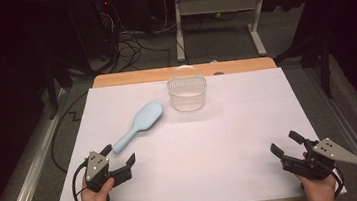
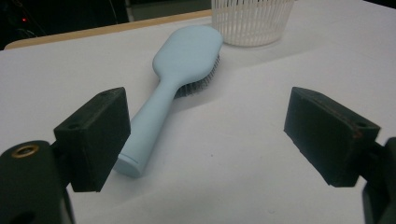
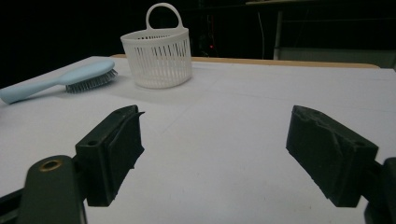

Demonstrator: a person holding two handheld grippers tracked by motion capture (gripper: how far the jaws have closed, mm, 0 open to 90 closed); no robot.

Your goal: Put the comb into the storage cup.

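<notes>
Nothing was picked up yet: my left hand-held gripper (image 1: pixel 120 155) stood wide open and empty just short of the light-blue hairbrush (image 1: pixel 139 125) lying bristles-down on the worktop (image 1: pixel 251 138) near the white basket (image 1: pixel 187 94), my right hand-held gripper (image 1: pixel 288 150) likewise open, well apart.

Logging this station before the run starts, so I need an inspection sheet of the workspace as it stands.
Surface: white sheet over a wooden table.
Job's things: blue hairbrush bristles down; white basket upright beyond it, apart.
Clutter: nothing seen.
Grippers: left gripper open, near the brush handle, not touching; right gripper open, holding nothing.
Cables: black cable loops off the left gripper.
Surroundings: dark room, floor wires, desk frame.
</notes>
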